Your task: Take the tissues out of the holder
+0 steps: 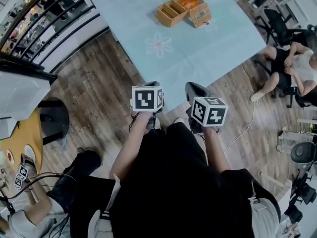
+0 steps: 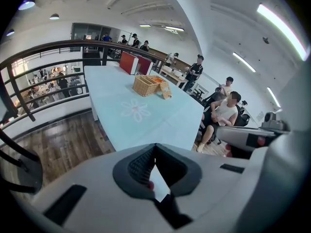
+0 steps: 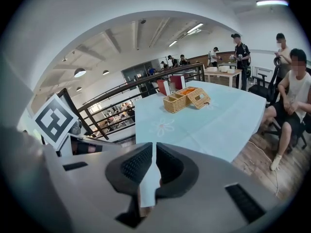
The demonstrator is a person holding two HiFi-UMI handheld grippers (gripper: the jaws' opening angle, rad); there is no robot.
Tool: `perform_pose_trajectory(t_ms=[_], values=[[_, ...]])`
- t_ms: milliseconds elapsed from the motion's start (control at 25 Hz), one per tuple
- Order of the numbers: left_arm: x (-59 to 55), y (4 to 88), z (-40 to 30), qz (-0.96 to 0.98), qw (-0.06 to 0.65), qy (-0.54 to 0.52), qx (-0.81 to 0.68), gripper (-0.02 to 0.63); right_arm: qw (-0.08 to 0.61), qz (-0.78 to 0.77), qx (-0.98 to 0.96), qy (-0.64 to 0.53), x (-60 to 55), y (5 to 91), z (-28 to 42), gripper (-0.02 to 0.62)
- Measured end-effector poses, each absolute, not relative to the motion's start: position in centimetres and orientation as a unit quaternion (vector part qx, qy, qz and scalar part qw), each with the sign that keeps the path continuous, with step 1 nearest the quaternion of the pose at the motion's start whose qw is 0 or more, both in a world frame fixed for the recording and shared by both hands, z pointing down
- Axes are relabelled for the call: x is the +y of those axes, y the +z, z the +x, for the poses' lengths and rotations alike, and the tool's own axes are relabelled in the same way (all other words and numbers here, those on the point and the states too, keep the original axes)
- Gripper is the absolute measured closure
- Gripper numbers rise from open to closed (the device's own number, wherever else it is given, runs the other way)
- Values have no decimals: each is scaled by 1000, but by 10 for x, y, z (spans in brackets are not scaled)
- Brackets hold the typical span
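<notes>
Left gripper (image 2: 154,149) and right gripper (image 3: 154,152) are both clenched on nothing, short of the table's (image 1: 198,53) near edge. The wicker holder (image 1: 181,8) stands at the far end, well apart from both. An orange pack (image 1: 188,2), probably the tissues, lies in one compartment. Approach first, release one gripper's jaws, then descend squarely into that compartment.

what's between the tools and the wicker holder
Nothing visible. Only bare tablecloth with a flower print lies between the left tool, the right tool and the wicker holder beyond it.
</notes>
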State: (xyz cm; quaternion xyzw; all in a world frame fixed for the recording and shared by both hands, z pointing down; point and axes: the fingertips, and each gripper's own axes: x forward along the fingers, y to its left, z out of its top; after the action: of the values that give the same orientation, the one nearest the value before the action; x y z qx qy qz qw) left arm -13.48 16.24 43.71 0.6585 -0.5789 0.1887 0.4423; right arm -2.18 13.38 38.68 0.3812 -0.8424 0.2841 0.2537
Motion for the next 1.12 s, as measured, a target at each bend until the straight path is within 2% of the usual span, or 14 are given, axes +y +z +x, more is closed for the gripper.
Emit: perform_pose_trajectory(t_ms=[600,1120], values=[[114,450,-128,653,451,193,-577,594,256,369,-844,294,80,396,-22,528],[14,459,-126,620,470,175,-603,595,274,328,-861,275,-52,400,-22,503]])
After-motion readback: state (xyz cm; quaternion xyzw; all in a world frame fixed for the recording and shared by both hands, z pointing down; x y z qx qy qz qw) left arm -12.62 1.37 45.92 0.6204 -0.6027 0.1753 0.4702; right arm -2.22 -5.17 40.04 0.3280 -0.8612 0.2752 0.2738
